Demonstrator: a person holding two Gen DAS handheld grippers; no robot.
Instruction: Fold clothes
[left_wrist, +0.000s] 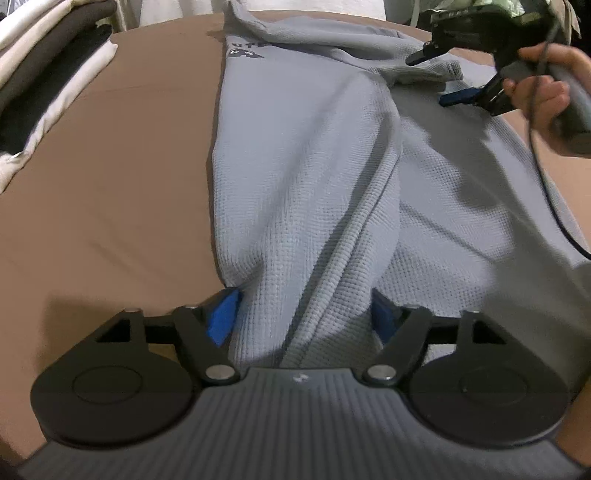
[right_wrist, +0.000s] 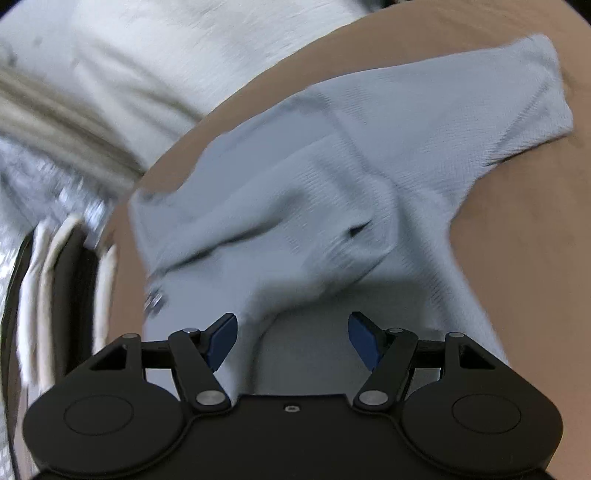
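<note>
Loosely rumpled, grey waffle-knit shirt (left_wrist: 314, 177) sprawls across brown sheet (left_wrist: 129, 184).

Soft indoor light, dim shadows — fisheye-bent edges, heavy right-view motion blur.

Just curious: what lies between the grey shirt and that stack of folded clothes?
Only bare brown sheet separates the grey shirt from the stack, in the left wrist view.

Both cameras sit just behind their own blue fingers, tilted steeply down and close over the grey shirt (left_wrist: 306, 192) on the brown surface (left_wrist: 122, 177), which both views share, the folded pile (left_wrist: 48, 74) at ten o'clock.
</note>
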